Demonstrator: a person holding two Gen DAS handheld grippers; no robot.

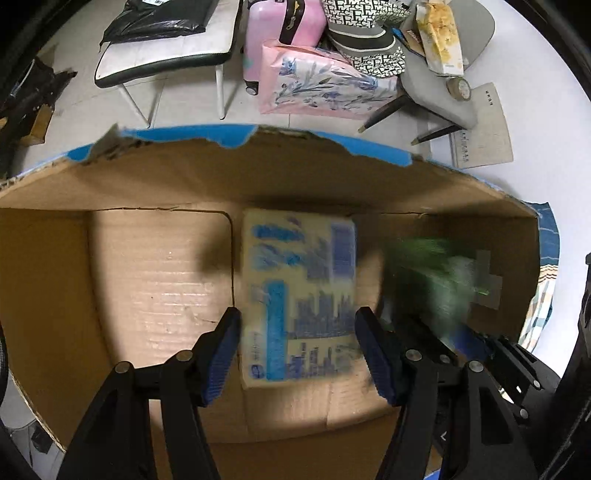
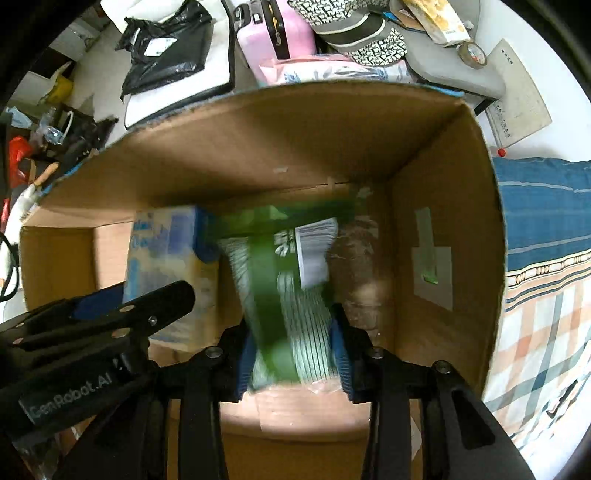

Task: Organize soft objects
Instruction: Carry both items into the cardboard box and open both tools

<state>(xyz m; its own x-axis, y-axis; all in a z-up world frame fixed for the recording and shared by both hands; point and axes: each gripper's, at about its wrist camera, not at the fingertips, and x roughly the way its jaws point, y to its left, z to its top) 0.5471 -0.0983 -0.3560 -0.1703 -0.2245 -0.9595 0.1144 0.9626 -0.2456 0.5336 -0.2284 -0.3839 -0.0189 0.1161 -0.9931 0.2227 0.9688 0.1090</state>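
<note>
Lying lengthwise between the left gripper's (image 1: 298,352) blue pads, the blue tissue pack (image 1: 299,291) sits on the cardboard box (image 1: 147,280) floor, pads hugging its flanks. Just to its right, the right gripper (image 2: 293,354) clamps the green pack (image 2: 284,295), blurred, low inside the box.

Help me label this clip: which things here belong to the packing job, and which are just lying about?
In the job: blue tissue pack, green striped pack, cardboard box, left gripper, right gripper.
Lying about: pink suitcase, black bag, tape roll.
</note>
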